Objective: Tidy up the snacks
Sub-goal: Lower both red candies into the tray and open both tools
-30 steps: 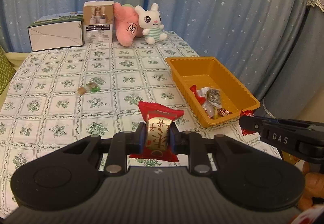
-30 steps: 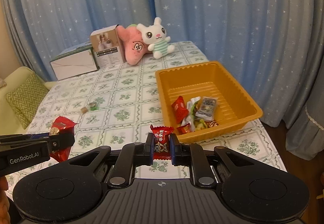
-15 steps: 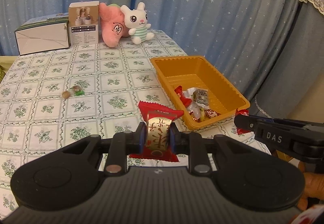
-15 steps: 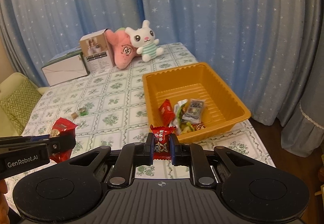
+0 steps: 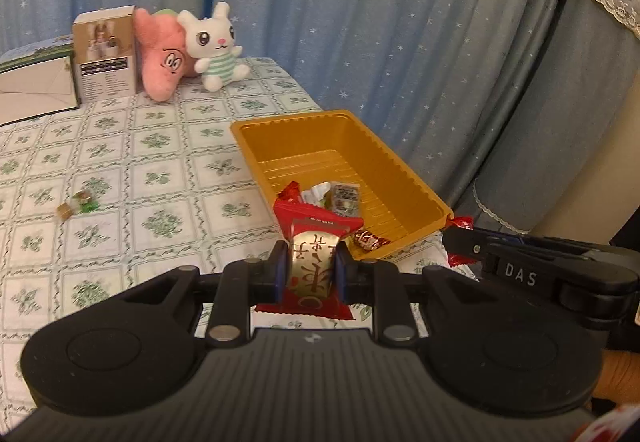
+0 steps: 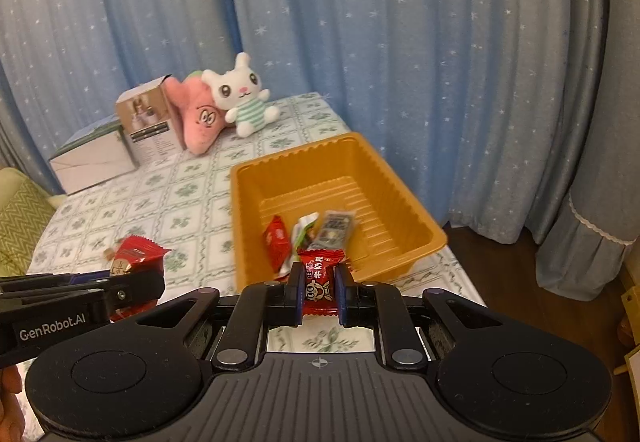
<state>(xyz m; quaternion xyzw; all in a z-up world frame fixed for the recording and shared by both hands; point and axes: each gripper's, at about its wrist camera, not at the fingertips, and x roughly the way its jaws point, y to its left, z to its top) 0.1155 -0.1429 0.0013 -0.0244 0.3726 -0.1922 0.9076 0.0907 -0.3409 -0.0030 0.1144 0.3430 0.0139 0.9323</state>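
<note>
My left gripper (image 5: 311,270) is shut on a red and gold snack packet (image 5: 312,266), held just short of the near-left corner of the orange tray (image 5: 404,170). My right gripper (image 6: 319,288) is shut on a small red candy (image 6: 320,278), in front of the tray's (image 6: 400,182) near rim. Several wrapped snacks (image 6: 308,232) lie in the tray's near end. In the right wrist view the left gripper (image 6: 132,284) shows at the left with its red packet (image 6: 136,254). The right gripper (image 5: 460,238) shows at the right of the left wrist view with its red candy (image 5: 460,222).
A small green and brown candy (image 5: 78,204) lies on the patterned tablecloth (image 5: 168,178) left of the tray. Two boxes (image 5: 104,50) and two plush toys (image 5: 212,42) stand at the table's far end. Blue curtains hang behind; a green cushion (image 6: 20,218) is at the left.
Both grippers have moved forward and rightward toward the tray, each keeping its snack. The tray now sits nearer and more central in both views.
</note>
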